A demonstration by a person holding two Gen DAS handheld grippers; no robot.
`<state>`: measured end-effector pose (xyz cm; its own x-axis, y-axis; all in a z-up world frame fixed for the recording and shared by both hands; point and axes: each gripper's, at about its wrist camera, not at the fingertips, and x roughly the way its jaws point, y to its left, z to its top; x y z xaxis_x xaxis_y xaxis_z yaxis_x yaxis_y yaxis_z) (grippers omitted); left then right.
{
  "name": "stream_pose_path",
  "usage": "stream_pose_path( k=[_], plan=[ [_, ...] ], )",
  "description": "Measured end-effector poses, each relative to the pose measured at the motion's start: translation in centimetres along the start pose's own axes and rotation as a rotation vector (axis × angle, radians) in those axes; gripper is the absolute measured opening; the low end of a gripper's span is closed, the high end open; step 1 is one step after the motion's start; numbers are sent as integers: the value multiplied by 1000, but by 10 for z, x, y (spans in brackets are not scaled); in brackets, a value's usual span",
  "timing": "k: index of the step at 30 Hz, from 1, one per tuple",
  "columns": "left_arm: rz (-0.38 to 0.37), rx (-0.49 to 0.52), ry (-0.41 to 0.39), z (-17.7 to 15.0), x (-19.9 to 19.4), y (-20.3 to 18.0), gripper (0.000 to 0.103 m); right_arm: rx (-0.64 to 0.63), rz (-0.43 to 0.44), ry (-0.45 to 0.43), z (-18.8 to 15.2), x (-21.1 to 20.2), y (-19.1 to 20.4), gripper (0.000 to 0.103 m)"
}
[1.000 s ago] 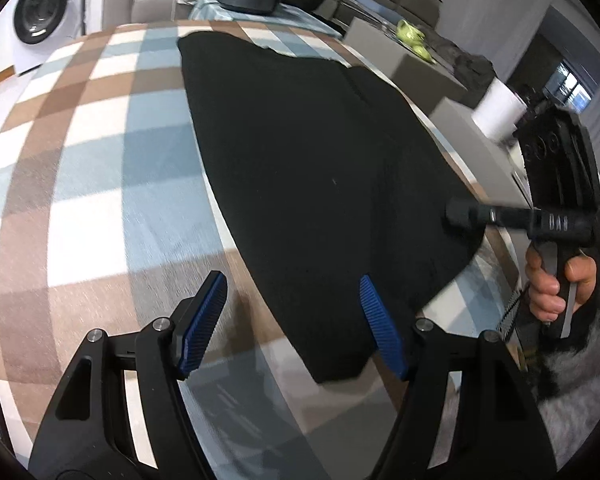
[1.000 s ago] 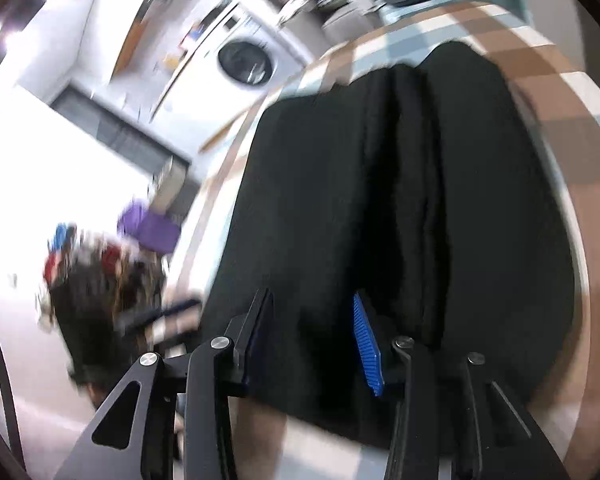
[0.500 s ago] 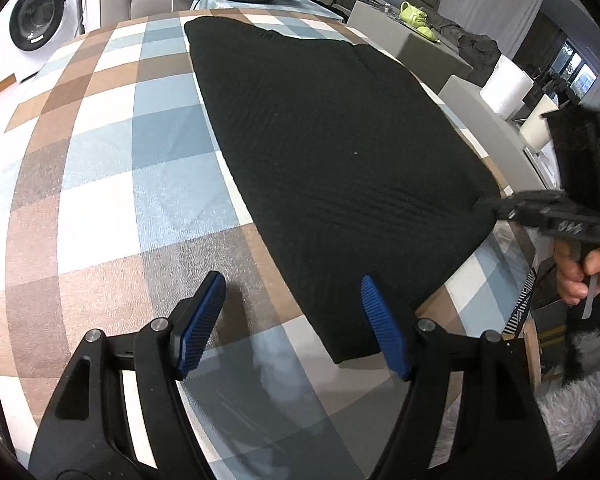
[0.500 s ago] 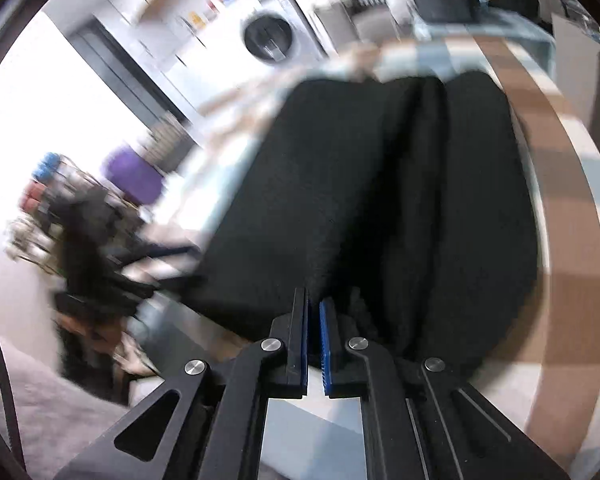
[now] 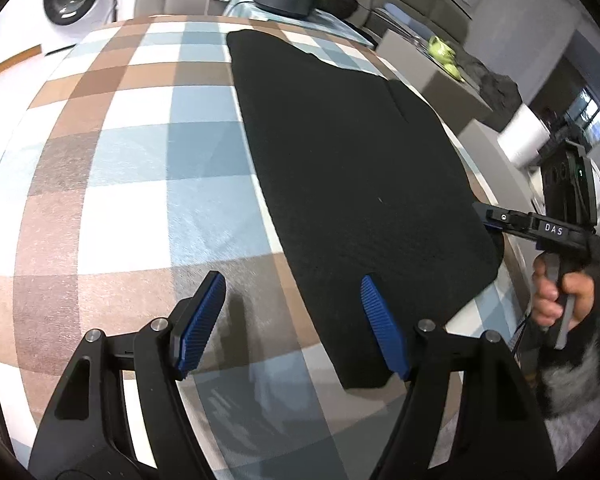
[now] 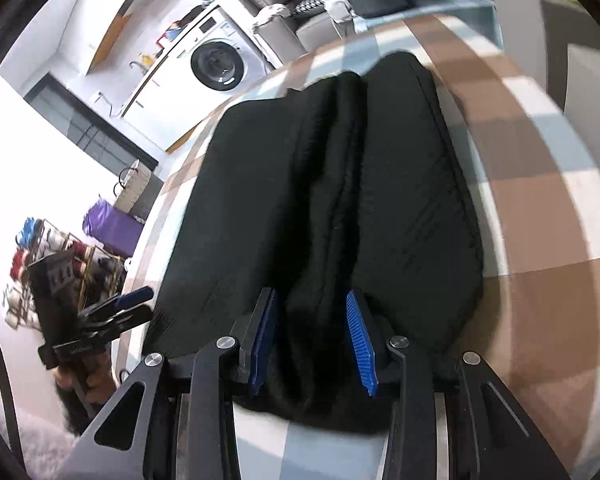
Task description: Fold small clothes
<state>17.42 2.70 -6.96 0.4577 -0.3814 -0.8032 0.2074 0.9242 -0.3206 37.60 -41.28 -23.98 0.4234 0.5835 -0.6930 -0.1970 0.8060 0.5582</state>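
Black garment (image 5: pixel 360 184) lies flat along tabletop's (image 5: pixel 132 152) right edge. Right gripper (image 6: pixel 312 336) fingers, just opening, straddle its bunched hem; left gripper (image 5: pixel 296 320) fingers spread, empty. Recommend pinching both near corners evenly.

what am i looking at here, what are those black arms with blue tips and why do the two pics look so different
No robot here: a person holds a pair of hand-held tongs in each hand, and each pair carries a wide-angle camera looking along its two blue-padded fingers. One picture is from the left tongs, the other from the right tongs. Both look at the same checked tablecloth with a black knitted garment spread on it. The left tongs stand open over the garment's near corner, holding nothing. The right tongs have just been opening; a raised fold of the garment sits between their pads, but whether they press on it I cannot tell. You can see the person's hand gripping the right handle.
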Motion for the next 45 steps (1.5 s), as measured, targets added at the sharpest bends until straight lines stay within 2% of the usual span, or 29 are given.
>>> stream_pose_path(
  k=[3, 7, 9, 11, 12, 14, 16, 18, 20, 21, 23, 25, 30, 32, 35, 37, 39, 40, 42, 45],
  plan=[
    [2, -9, -13, 3, -1, 0, 68, 26, 21, -25, 12, 14, -4, 36],
    [2, -5, -23, 5, -3, -3, 68, 71, -14, -41, 26, 29, -13, 8],
    [-2, -5, -27, 5, -4, -5, 68, 16, -14, -96, 28, 14, -1, 5],
    [1, -8, -29, 6, -5, -4, 68, -96, 12, -203, 22, -20, 20, 4],
    [-1, -9, -31, 6, -5, -4, 68, -144, -7, -220, 20, -36, 30, 4],
    [-11, -18, -32, 7, -4, -3, 68, -156, -18, -219, 19, -47, 29, 4],
    [-15, -20, -23, 8, -1, -3, 68, -123, -126, -179, 18, -40, 12, 4],
    [-10, -15, -19, 9, 1, -6, 68, -27, -206, -112, 15, -23, -18, 4],
    [-14, 1, -23, 9, -1, -10, 68, 40, -185, -87, 12, -16, -33, 5],
    [-15, 7, -26, 9, -1, -11, 68, 57, -161, -106, 11, -18, -36, 7],
    [-19, 13, -29, 7, -2, -13, 68, 72, -108, -113, 14, -20, -38, 13],
    [-17, 8, -21, 7, 0, -12, 68, 86, -71, -116, 22, -16, -40, 26],
    [-9, -7, -22, 7, 3, -10, 68, 131, -54, -104, 46, 3, -48, 26],
    [1, -11, -26, 7, 2, -9, 68, 164, -63, -99, 64, 12, -51, 26],
    [7, -37, -41, 8, 1, -5, 68, 123, -109, -109, 83, 17, -42, 6],
    [2, -51, -49, 10, 0, -3, 68, 53, -67, -218, 89, -1, -28, 4],
    [-2, -58, -52, 11, 0, -1, 68, -6, -114, -304, 91, -23, -13, 4],
    [-6, -57, -50, 11, 1, -1, 68, -7, -131, -310, 93, -26, -13, 4],
    [-12, -54, -37, 12, 5, -1, 68, 8, -196, -293, 95, -22, -22, 4],
    [-11, -33, -24, 14, 10, -4, 68, 103, -214, -149, 90, -1, -47, 5]
  ],
)
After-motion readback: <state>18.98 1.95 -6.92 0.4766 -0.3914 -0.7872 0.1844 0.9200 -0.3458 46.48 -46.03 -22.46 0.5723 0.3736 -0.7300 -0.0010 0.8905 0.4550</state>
